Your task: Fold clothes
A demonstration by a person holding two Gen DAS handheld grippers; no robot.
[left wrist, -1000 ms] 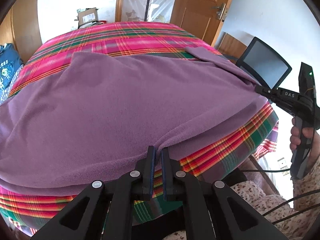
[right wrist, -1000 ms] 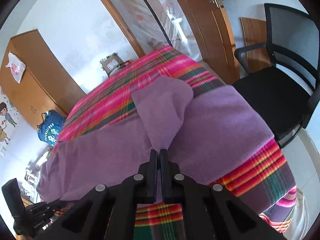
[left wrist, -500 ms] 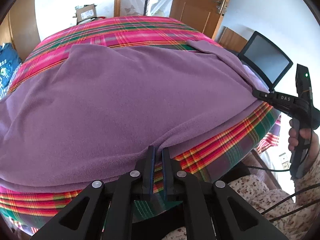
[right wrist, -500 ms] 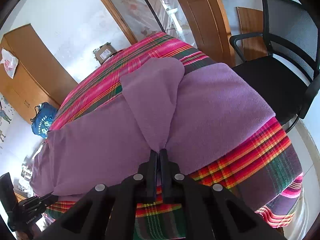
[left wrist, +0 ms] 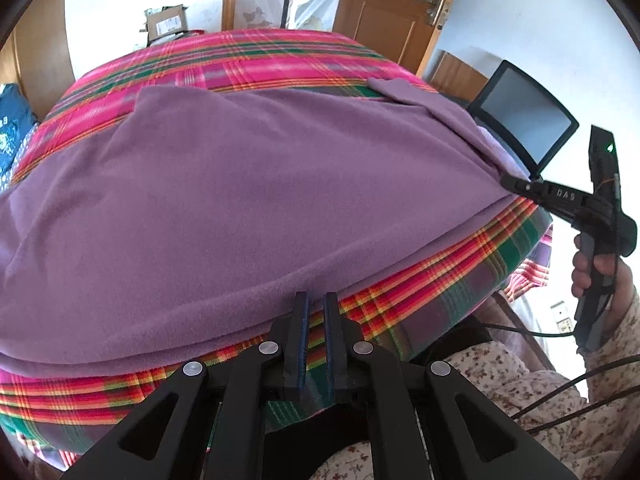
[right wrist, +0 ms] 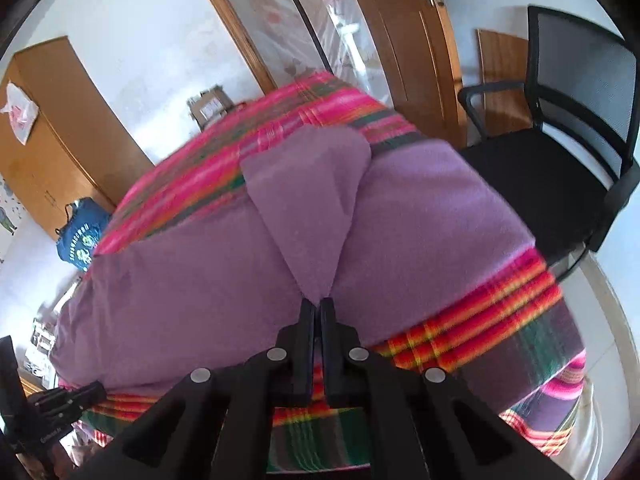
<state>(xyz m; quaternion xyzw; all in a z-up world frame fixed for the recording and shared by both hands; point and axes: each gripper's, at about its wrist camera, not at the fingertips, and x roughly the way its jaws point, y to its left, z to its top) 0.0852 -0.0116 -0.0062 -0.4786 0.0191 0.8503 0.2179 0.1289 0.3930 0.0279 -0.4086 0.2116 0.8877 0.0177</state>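
Observation:
A purple fleece garment [left wrist: 248, 184] lies spread over a pink plaid bedspread [left wrist: 256, 56]. At the garment's near hem my left gripper [left wrist: 314, 300] is shut, the hem pinched at its tips. The right gripper [right wrist: 318, 302] is shut on a fold of the same garment [right wrist: 420, 216], and a pointed flap [right wrist: 308, 184] runs from its tips up across the cloth. In the left wrist view the right gripper [left wrist: 514, 182] bites the garment's right edge, held by a hand [left wrist: 592, 272]. The left gripper [right wrist: 94, 392] shows at the bottom left of the right wrist view.
A black office chair [right wrist: 560, 152] stands close to the bed's right side. Behind the bed are a wooden door [left wrist: 392, 12], a cardboard box [left wrist: 166, 24], a wardrobe [right wrist: 60, 128] and a blue bag [right wrist: 80, 236]. The person's floral clothing [left wrist: 520, 384] is near the bed's front edge.
The right gripper has drawn its pinched fold slightly toward the bed's near edge, so the flap looks longer and flatter. The left gripper has stayed at the hem.

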